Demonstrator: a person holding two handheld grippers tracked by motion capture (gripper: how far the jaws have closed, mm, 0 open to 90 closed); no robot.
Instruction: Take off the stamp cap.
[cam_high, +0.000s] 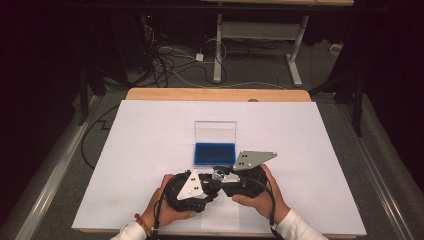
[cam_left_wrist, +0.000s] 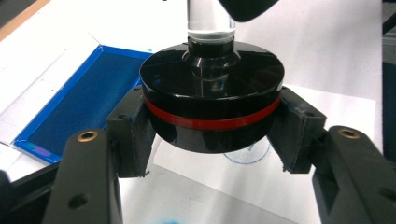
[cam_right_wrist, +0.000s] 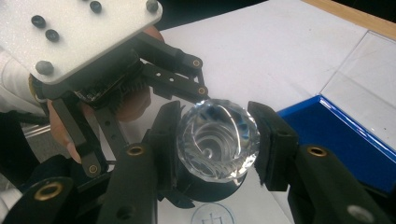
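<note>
Both tongs are clenched on the stamp above the white sheet (cam_high: 150, 150), just in front of the blue ink pad (cam_high: 214, 154): left gripper (cam_left_wrist: 212, 135) grasping its black base (cam_left_wrist: 212, 93), right gripper (cam_right_wrist: 212, 140) its clear faceted handle (cam_right_wrist: 218, 139).

Floor cables (cam_high: 165, 57) and a desk frame (cam_high: 260, 45) beyond the table (cam_high: 215, 94).

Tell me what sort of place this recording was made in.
Probably a lab or recording workspace, not a home. A wooden table covered with white paper stands in a dark room, loose cables run over the carpeted floor behind it, and the metal legs of another desk stand beyond.
</note>
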